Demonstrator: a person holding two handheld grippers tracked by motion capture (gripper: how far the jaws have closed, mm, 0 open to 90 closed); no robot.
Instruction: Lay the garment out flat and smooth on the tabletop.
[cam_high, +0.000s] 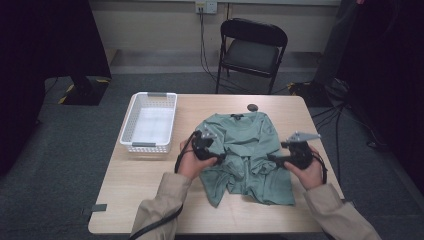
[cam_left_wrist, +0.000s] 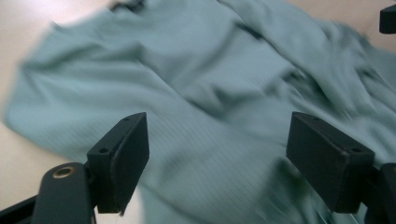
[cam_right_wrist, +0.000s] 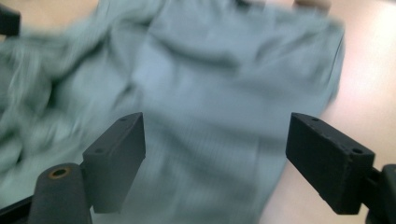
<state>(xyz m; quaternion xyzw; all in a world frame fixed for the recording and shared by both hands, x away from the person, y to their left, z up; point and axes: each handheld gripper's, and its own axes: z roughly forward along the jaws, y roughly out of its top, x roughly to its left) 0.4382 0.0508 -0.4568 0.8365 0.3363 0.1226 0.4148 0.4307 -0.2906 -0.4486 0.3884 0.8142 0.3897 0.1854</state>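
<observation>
Two hand-held grippers hover over a rumpled green shirt on a wooden table.

From the high view, the green shirt (cam_high: 247, 155) lies crumpled at the middle of the table (cam_high: 150, 190), collar toward the far edge, with a white basket (cam_high: 149, 122) to its left and a small dark disc (cam_high: 252, 107) just past the collar; a folding chair (cam_high: 252, 50) stands beyond the table. The left gripper (cam_high: 220, 159) sits over the shirt's left side, the right gripper (cam_high: 272, 158) over its right. In the left gripper view, the jaws stand wide apart with nothing between them, blurred shirt cloth (cam_left_wrist: 210, 93) below. In the right gripper view, the jaws are likewise spread, empty, above the shirt's edge (cam_right_wrist: 210, 93).
</observation>
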